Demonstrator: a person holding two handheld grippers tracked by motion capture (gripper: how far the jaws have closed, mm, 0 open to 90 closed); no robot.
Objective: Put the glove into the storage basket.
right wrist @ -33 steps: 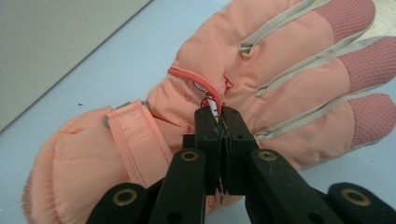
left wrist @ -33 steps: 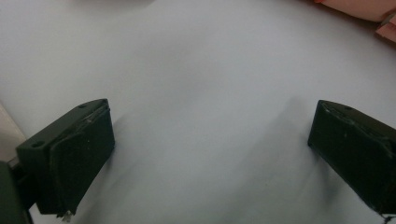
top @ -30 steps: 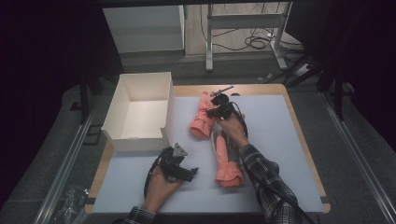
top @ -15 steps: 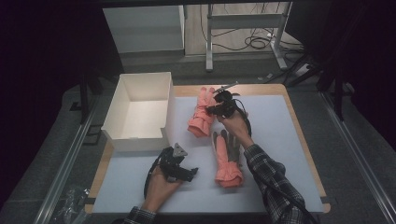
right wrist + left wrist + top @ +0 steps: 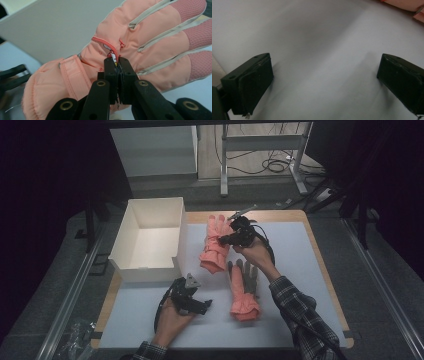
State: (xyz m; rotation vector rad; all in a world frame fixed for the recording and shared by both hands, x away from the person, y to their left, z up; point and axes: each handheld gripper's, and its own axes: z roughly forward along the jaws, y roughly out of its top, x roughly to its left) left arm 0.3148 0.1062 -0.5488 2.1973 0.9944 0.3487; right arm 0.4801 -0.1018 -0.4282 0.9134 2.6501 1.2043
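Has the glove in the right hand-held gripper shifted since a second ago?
Yes. The held glove, pinched by the right hand-held gripper, has moved slightly left toward the white box and looks lifted off the table.

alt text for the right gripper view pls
The right gripper, jaws shut, pinches a small zipper pull on the back of a pink glove. The white box rises behind the glove, over the pale table mat.

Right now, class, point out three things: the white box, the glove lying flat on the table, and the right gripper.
white box [image 5: 131, 231]: high view, on its left wall.
flat glove [image 5: 239, 287]: high view, on its pink back.
right gripper [image 5: 117, 62]: right gripper view, between its fingertips.
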